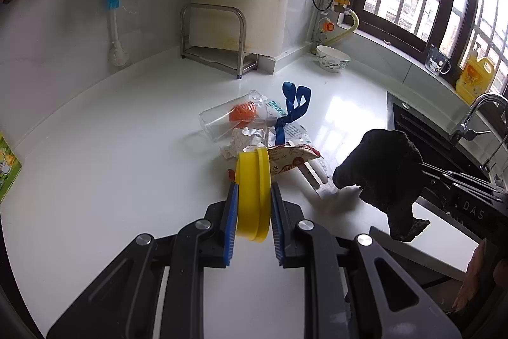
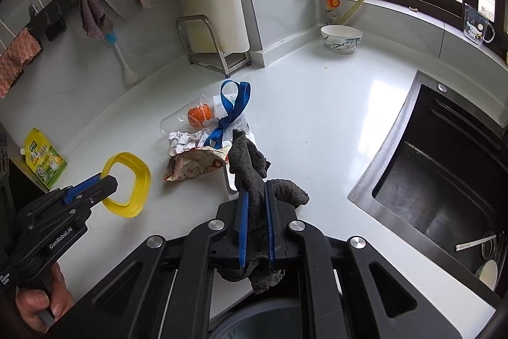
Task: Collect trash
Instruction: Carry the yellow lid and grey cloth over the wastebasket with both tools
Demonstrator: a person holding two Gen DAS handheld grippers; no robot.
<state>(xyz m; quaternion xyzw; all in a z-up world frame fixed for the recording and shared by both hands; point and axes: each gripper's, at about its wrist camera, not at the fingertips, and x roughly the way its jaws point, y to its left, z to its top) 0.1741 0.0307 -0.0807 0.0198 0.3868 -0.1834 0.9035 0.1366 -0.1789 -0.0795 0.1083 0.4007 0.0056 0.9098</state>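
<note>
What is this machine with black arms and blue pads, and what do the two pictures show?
There is no robot: a person holds a two-finger gripper in each hand, and each has a camera looking along its fingers. The left gripper, seen from its own camera, is shut on a yellow ring. The right gripper, seen from its own, is shut on a dark cloth. On the white counter lies trash: a clear cup, a blue ribbon, crumpled paper and a wrapper. A sink is at the right.

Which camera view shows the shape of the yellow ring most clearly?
The right wrist view: there the yellow ring faces the camera, so its rounded square outline and open middle show, with the left tongs gripping one side. The left wrist view shows it only edge-on, a narrow yellow band between the pads.
</note>
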